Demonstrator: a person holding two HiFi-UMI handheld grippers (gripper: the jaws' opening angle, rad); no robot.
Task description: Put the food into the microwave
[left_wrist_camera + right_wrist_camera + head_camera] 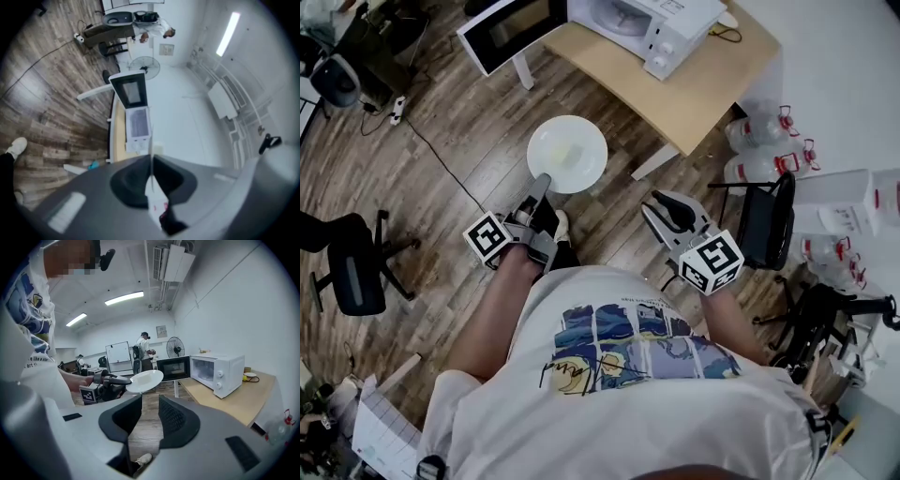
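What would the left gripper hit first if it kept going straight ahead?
Likely the microwave, its door open: the left gripper, shut on the plate, points at it across the floor. Depth is unclear.

The left gripper (541, 180) reaches level ahead of the bare left forearm (500, 302), jaws pinched on a plate (567, 153) rim. The right gripper (664, 208) tips slightly downward beside it, well apart, its jaws spread with nothing between them.
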